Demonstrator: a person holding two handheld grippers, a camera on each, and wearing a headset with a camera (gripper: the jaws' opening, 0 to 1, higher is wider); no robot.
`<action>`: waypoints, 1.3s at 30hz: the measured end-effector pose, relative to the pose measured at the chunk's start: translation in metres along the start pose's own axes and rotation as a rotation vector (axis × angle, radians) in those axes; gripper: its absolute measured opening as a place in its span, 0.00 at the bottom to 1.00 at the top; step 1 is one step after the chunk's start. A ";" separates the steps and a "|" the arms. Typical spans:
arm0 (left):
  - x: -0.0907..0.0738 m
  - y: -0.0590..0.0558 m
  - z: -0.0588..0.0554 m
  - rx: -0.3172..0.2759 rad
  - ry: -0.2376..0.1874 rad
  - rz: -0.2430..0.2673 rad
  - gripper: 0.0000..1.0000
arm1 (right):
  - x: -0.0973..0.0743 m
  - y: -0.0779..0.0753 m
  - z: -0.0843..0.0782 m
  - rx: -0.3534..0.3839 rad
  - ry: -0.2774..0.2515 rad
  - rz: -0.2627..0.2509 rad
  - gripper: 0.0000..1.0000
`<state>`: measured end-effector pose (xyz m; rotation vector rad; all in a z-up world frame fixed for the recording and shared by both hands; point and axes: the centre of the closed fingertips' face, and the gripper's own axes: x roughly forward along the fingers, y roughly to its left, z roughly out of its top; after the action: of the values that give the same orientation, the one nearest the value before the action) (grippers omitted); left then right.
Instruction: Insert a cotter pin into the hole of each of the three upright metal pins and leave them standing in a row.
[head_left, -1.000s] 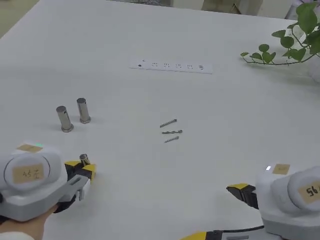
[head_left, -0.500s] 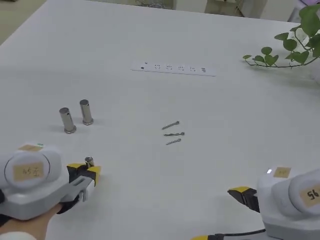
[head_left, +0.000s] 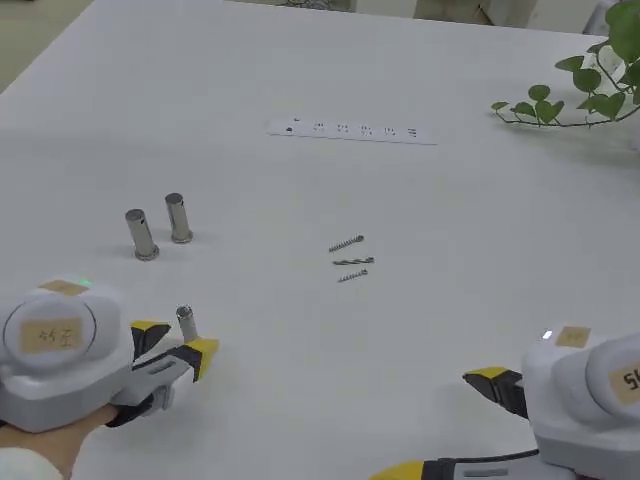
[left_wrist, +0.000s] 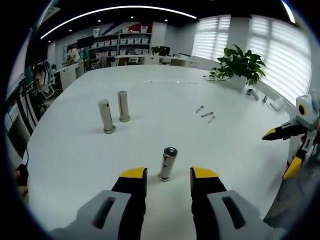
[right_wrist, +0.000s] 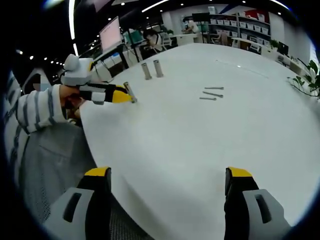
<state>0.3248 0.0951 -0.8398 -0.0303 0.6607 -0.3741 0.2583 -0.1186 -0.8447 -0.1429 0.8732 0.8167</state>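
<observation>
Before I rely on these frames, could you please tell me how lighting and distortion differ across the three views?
Head view: soft, even light; the table looks flat white, and the upright pins cast only faint shadows. Left gripper view: fisheye curves the table edge; windows look bright; the nearest pin is sharp. Right gripper view: stronger bending, cotter pins tiny, soft.
</observation>
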 end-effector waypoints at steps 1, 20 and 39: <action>0.000 0.001 0.000 -0.002 0.002 -0.009 0.35 | 0.000 0.000 0.000 0.001 -0.001 0.000 0.95; -0.028 -0.014 0.001 0.033 0.003 -0.181 0.96 | -0.002 -0.005 0.001 0.000 0.005 -0.018 0.95; -0.033 -0.011 -0.001 -0.030 -0.010 -0.232 0.99 | 0.000 -0.025 0.047 -0.150 0.046 -0.057 0.93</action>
<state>0.2960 0.0963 -0.8194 -0.1384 0.6545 -0.5870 0.3050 -0.1159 -0.8191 -0.3181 0.8468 0.8286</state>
